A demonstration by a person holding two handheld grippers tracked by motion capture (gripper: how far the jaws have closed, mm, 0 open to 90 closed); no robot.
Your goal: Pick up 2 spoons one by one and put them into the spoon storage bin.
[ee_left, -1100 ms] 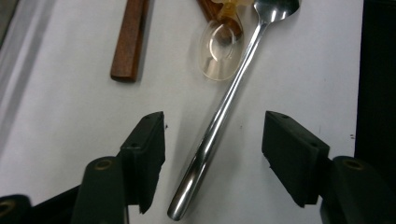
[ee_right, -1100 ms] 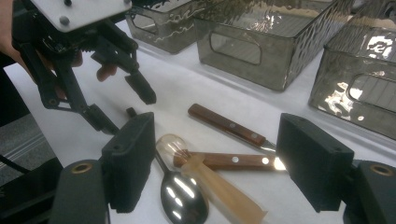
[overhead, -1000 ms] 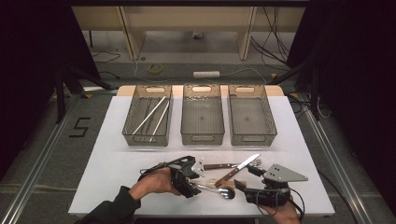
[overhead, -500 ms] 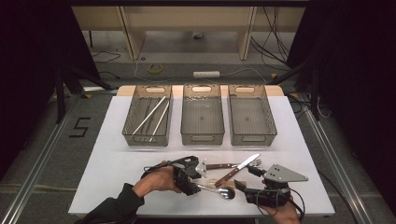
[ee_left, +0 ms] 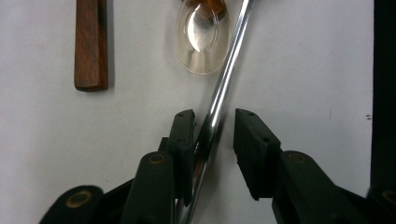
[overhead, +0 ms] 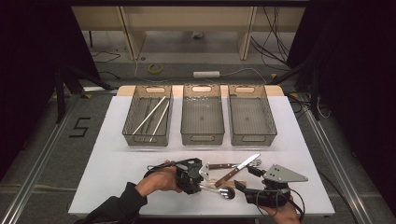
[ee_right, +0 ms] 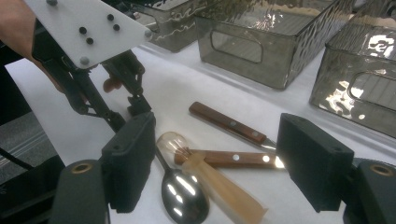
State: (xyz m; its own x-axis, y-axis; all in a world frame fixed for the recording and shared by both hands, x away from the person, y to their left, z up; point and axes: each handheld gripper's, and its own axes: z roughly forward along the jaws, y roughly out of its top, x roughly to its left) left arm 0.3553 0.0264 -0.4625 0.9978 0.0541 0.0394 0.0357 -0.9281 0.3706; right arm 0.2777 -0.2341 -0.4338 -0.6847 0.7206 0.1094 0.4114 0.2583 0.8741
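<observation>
The thing in hand is a polished steel spoon handle (ee_left: 219,100), a slim mirror-bright bar lying flat on the white surface (overhead: 116,163) near its front edge, among a small heap of cutlery. In the left gripper view the left claw (ee_left: 214,128) straddles that bar: its jaws have just been closing, one black pad is at the handle's side, seemingly touching, and the other stands off with white surface showing between, so the bar is bracketed but not pinched. The same view shows a clear plastic spoon bowl (ee_left: 201,42) just beside the steel bar and the end of a dark wooden handle (ee_left: 91,46) apart to one side. The right gripper view gives what that close look cannot: the steel spoon's shiny bowl (ee_right: 183,196), a translucent amber plastic handle (ee_right: 224,189) lying across it, two wooden-handled pieces with rivets (ee_right: 229,123) behind, and smoky clear plastic bins (ee_right: 261,42) beyond. There the right claw (ee_right: 217,158) stands spread wide, holding nothing. The high view places the left claw (overhead: 198,179) at the heap's left and three bins in a row farther back, the leftmost bin (overhead: 133,128) holding long metal rods (overhead: 152,114).
</observation>
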